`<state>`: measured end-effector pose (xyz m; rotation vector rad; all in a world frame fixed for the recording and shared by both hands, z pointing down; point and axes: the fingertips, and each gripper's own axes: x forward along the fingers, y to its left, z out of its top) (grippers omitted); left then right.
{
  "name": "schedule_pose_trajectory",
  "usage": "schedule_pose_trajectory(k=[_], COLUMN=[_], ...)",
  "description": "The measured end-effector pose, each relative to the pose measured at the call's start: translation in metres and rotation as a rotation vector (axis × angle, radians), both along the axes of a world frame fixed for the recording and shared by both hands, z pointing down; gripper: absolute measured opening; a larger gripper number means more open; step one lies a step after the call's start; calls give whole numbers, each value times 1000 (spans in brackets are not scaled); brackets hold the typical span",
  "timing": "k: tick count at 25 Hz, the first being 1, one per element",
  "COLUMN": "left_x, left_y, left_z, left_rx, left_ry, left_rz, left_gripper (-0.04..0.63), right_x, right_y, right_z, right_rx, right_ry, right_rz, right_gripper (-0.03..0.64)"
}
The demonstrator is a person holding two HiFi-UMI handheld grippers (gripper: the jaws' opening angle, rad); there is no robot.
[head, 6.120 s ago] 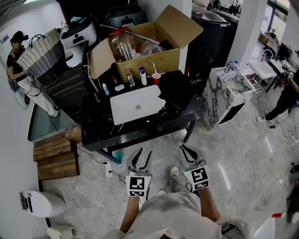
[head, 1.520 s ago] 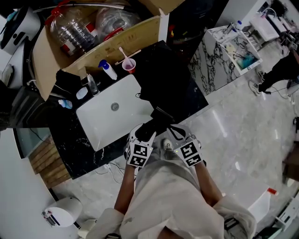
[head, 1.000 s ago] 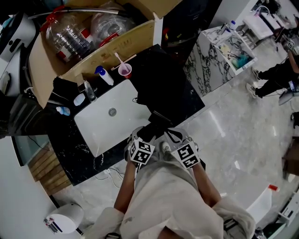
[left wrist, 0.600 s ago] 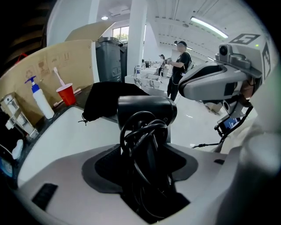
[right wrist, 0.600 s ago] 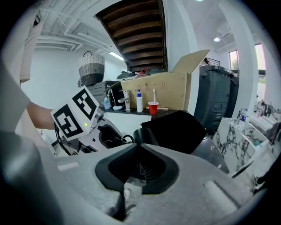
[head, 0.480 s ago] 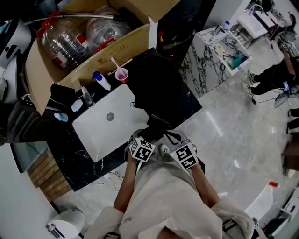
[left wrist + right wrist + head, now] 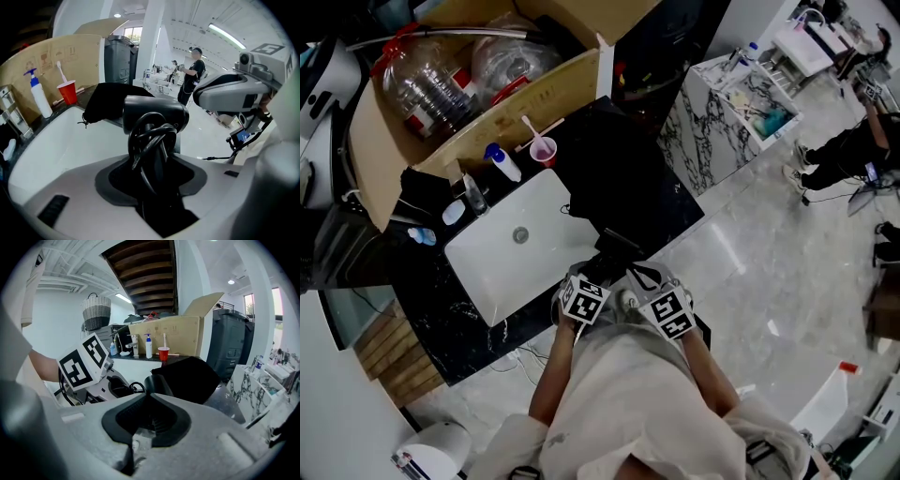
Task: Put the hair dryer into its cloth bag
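Pale marble floor (image 7: 769, 272); black table (image 7: 441, 302); marble-patterned cabinet (image 7: 705, 131); white pillar (image 7: 152, 47); ceiling strip light (image 7: 226, 36).

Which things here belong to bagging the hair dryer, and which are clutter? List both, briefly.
Belongs to the job: hair dryer, its coiled cord, black cloth bag.

Just lying about: red cup, pump bottle, cardboard box, white basin.
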<state>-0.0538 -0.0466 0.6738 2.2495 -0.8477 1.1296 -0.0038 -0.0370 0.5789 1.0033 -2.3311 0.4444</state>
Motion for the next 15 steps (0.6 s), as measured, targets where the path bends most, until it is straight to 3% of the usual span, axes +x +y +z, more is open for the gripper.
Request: schedule_pose_trajectory(k=[15], left_x=[-16], left_y=[-15], left_z=[-20], left_rx=[66], left_ry=[37], left_rz=[-33], left_gripper=[193], right_x=[-5], right_y=[-7], right_z=[1], right_rx=[1], right_ry=[26], right_rz=[5], right_gripper=[17])
